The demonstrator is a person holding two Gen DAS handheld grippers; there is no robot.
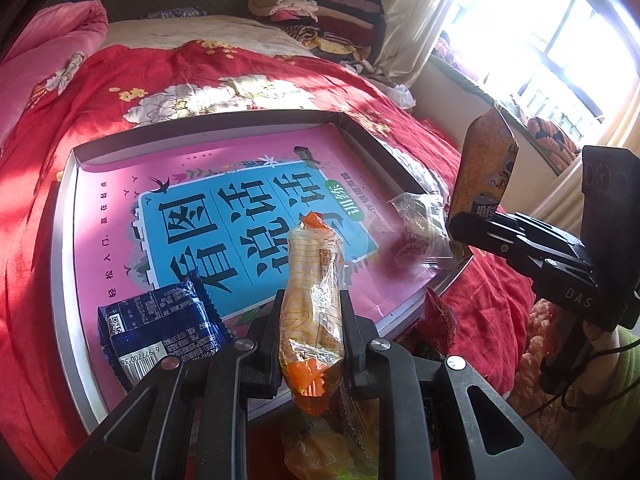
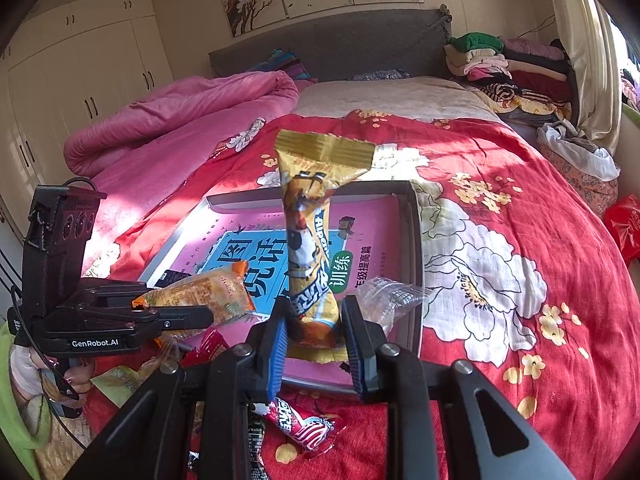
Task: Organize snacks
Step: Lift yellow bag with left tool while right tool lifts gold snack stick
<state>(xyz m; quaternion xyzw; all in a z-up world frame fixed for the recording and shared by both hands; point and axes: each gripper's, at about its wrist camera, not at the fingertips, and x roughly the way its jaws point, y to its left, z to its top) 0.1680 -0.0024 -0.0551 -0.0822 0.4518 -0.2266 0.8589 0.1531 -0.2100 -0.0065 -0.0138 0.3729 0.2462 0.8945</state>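
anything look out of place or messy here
Yes: several snacks lie outside the box lid, such as a red packet on the quilt at its near edge. Only the blue packet and clear wrapper are inside.

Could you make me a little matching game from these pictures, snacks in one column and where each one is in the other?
Things:
1. orange-ended snack pack
2. gold wrapper bar
3. dark blue packet
4. clear wrapper

Places:
A. lying in the tray, near corner on the left gripper's side
B. clamped in the right gripper
C. lying in the tray by its right-hand wall
D. clamped in the left gripper

Pairs: 1-D, 2-B, 3-A, 4-C
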